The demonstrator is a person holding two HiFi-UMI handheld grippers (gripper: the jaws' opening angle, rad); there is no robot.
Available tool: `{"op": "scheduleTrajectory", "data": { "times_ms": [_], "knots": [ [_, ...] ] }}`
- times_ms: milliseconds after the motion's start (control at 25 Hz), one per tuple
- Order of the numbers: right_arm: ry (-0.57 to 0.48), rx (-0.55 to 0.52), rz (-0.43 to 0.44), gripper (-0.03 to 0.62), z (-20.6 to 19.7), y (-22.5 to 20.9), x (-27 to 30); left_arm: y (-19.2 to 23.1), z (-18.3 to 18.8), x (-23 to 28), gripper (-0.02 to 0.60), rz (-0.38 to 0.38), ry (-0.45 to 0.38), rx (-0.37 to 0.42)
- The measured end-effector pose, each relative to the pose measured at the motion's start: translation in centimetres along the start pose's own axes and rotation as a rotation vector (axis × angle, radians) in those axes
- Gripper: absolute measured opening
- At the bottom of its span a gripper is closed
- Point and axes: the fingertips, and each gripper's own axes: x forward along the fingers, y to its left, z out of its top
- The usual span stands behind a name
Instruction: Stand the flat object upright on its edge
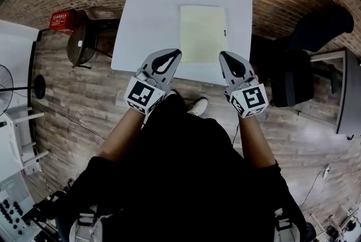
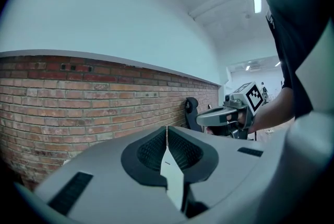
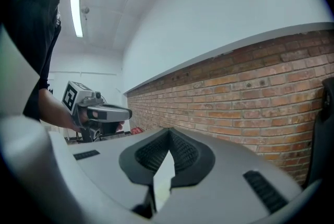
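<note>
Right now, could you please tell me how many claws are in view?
2. The left claw hangs over the white table's near edge, by the near left corner of the pale flat sheet; the right claw is by its near right corner. Both are shut and empty.

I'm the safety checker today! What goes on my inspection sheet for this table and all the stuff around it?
Surface: white table, with one thing on it.
Job's things: pale yellow sheet, lying flat on the table, not yet stood on its edge.
Clutter: nothing seen on the table.
Grippers: left gripper and right gripper are both shut and hold nothing. They are side by side at the table's near side.
Cables: a thin cable on the floor to the right.
Surroundings: black chair right of the table, red box and fan to the left, brick wall ahead.
</note>
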Motion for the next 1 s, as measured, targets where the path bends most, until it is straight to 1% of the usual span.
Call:
{"op": "scheduleTrajectory", "data": {
  "times_ms": [160,320,440,640,800,880,1000],
  "knots": [
    [0.037,0.009,-0.017,0.008,-0.7,-1.2,1.8,2.2,-0.7,1.3,0.023,0.011,0.005,-0.011],
    [0.067,0.002,-0.037,0.008,-1.1,-3.0,4.0,4.5,-1.7,3.2,0.023,-0.009,0.016,-0.035],
    [0.093,-0.005,-0.062,0.008,-1.5,-4.8,5.4,6.3,-3.2,5.1,0.023,-0.023,0.064,-0.065],
    [0.140,-0.010,-0.101,0.009,-2.2,-7.4,8.1,9.1,-4.9,8.1,0.023,-0.039,0.078,-0.073],
    [0.194,0.005,-0.134,0.009,-3.9,-9.2,10.0,10.6,-6.6,10.2,0.023,-0.055,0.096,-0.081],
    [0.229,0.020,-0.148,0.009,-4.8,-10.0,10.9,11.4,-7.5,11.3,0.023,-0.065,0.117,-0.093],
    [0.276,0.037,-0.168,0.011,-6.3,-11.3,12.3,12.6,-9.6,12.9,0.023,-0.075,0.172,-0.137]
  ]
}}
